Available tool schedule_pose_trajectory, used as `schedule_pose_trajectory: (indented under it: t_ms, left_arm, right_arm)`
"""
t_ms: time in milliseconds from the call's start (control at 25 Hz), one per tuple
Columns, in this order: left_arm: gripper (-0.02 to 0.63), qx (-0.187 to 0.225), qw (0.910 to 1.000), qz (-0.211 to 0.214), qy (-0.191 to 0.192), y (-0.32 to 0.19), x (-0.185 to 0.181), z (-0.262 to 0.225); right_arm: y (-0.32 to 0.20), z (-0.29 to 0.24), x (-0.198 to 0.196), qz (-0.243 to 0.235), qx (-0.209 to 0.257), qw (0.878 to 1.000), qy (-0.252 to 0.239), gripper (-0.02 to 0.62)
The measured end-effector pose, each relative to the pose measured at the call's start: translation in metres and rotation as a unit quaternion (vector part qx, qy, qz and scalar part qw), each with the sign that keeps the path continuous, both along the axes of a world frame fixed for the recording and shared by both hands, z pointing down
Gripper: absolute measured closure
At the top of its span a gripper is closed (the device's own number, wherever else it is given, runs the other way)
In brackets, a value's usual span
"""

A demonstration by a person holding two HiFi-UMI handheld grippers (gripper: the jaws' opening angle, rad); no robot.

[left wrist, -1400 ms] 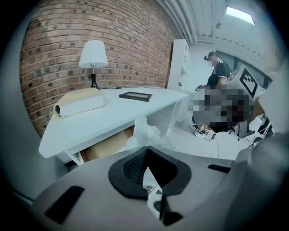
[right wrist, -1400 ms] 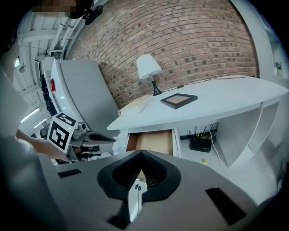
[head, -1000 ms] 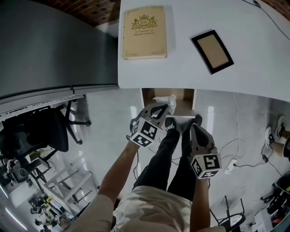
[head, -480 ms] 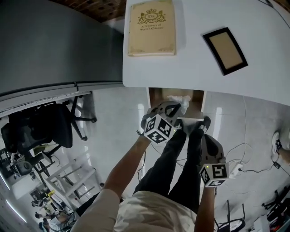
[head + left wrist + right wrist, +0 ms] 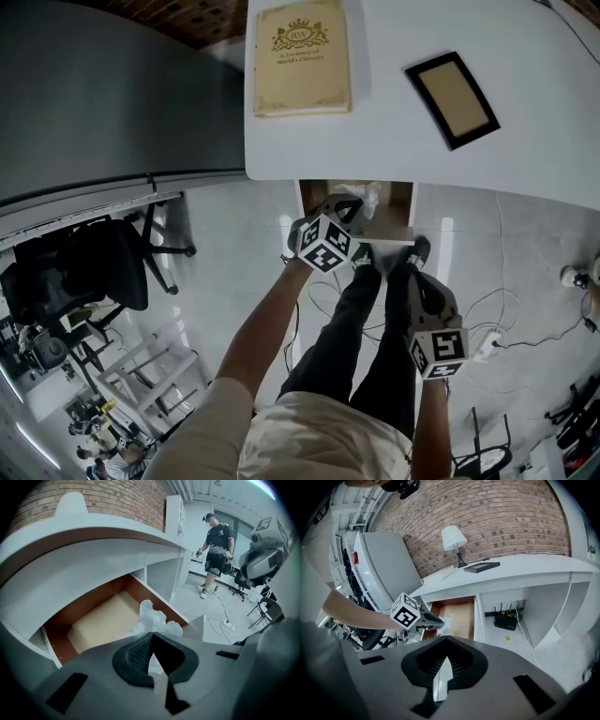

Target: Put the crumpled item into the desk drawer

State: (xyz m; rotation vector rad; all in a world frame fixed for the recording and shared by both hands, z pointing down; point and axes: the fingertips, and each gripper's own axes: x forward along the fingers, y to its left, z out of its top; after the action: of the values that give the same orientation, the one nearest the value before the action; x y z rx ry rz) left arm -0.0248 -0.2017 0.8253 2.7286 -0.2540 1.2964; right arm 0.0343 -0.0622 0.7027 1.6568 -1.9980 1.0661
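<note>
On desk [image 5: 394, 141], book [image 5: 300, 58] — "World's Classics"

A white desk [image 5: 394, 103] stands against a red brick wall [image 5: 501, 517], with a white table lamp [image 5: 453, 538] on its top, close to the wall. Left of the desk is a tall grey cabinet [image 5: 94, 94], and in front of that stands a black office chair [image 5: 84, 272]. The floor [image 5: 234, 253] below the desk is pale, glossy tile. Cables and a power strip [image 5: 483, 345] lie on it toward the desk's right end.
</note>
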Motion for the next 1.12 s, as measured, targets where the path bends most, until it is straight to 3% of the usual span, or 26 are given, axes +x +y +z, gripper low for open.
schedule_pose_trajectory:
  t_ms: [520,1000,1120]
  left_arm:
    - [0.589,-0.001,0.9985,0.037,-0.039,-0.026,0.02,0.05]
    - [0.587,-0.004,0.999,0.022,-0.039,-0.038,0.028,0.059]
    - [0.54,-0.002,0.999,0.021,-0.039,-0.038,0.027,0.057]
  right_arm:
    - [0.003,0.02,-0.016,-0.034,-0.019,0.999,0.01,0.571]
    - [0.0,0.02,-0.011,-0.037,-0.01,0.999,0.018,0.571]
    - [0.0,0.019,-0.015,-0.054,-0.014,0.998,0.021,0.571]
